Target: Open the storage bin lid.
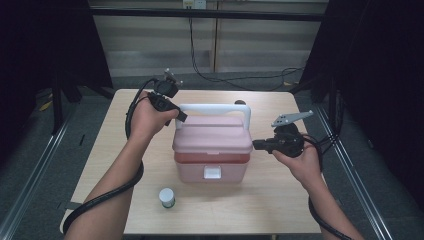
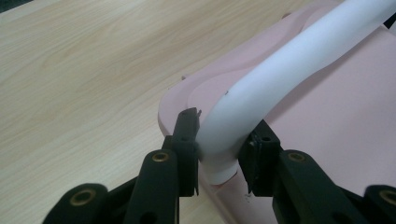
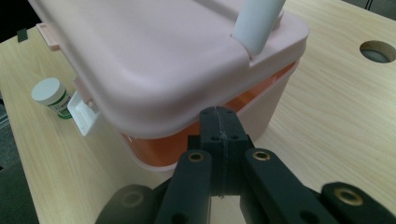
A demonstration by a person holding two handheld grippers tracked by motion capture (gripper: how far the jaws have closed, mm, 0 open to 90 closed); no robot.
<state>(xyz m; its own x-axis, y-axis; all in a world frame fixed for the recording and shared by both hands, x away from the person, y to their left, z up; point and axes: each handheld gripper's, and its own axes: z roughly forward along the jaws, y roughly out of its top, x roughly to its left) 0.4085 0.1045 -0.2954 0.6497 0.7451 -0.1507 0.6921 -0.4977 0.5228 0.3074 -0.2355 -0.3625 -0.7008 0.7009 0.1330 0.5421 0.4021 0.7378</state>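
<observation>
Pink box (image 1: 212, 147) with a white handle (image 1: 215, 108) stands near the middle of a light wooden desk (image 1: 125, 150), and its handle is raised upright over the lid. One white latch (image 1: 212, 172) sits on the front wall, facing the person. Around the desk the floor is grey, dark curtains hang at both sides, and black cables lie on the floor behind the far edge. The left tool (image 1: 181, 116) grips the handle at its left corner; in the left gripper view the two black pads press on the white bar (image 2: 261, 93) from both sides, just above the lid. The right tool (image 1: 256, 145) is held beside the right wall of the box, its jaws fully closed on nothing, and the tip stands just beside the lid's edge (image 3: 187, 116); I cannot tell if it touches. One small white bottle (image 1: 167, 197) with a green label stands in front of the box, well apart from it, near the front edge. The desk's left part and right part are bare wood, with free space. One round hole (image 3: 377, 50) is in the desk at the far right.
</observation>
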